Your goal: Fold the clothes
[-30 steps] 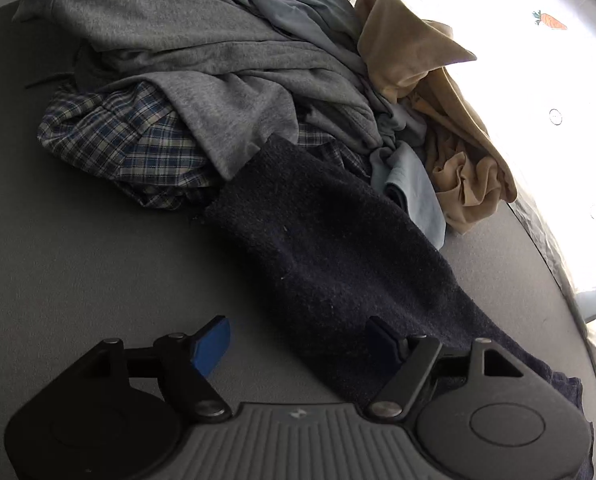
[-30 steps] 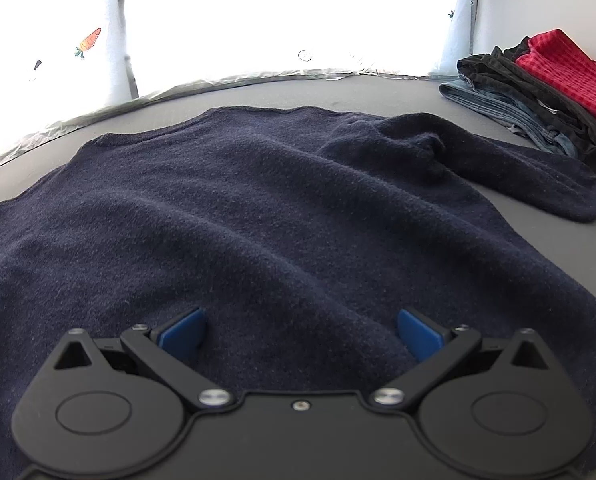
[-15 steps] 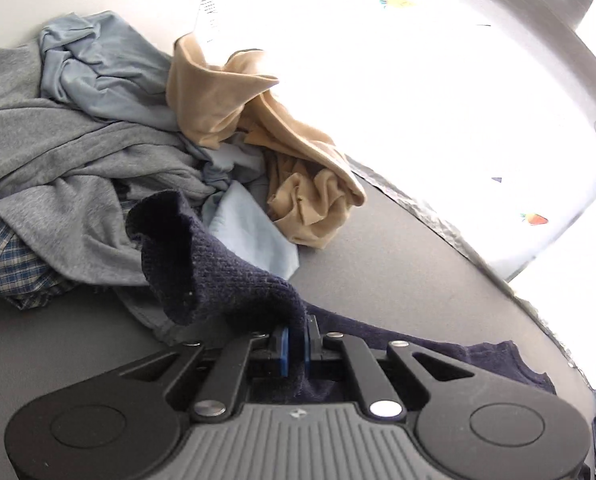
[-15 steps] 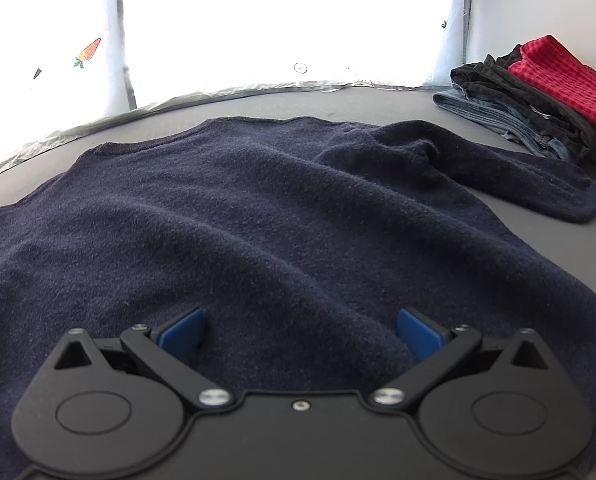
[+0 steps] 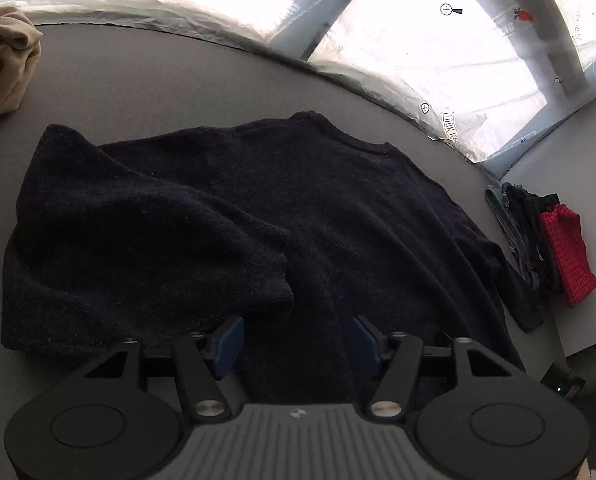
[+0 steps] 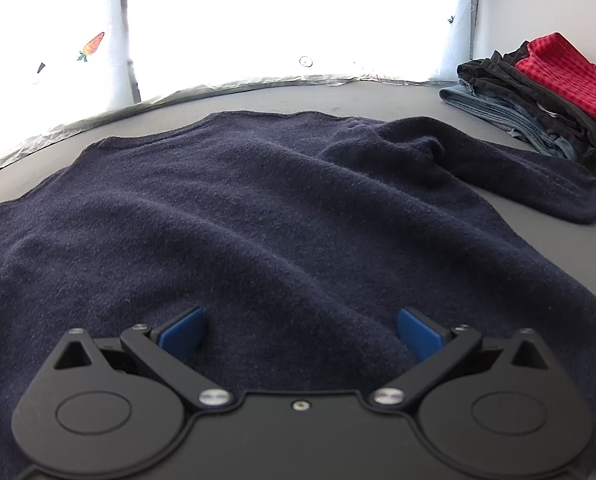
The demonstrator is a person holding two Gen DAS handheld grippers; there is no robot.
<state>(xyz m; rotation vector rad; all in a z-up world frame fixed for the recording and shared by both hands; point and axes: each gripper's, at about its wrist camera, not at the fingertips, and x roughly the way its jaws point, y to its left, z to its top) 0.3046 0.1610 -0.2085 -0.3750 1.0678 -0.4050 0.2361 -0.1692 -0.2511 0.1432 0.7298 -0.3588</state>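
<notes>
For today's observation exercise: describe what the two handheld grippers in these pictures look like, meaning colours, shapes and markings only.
Both are matt black. The left gripper has two blue pads on angled black linkage arms with silver pivot screws, round discs on each side, and a ribbed grey centre plate bearing a small emblem. The right gripper matches, but its centre is plain black with one small screw. No cables or sleeves show.
</notes>
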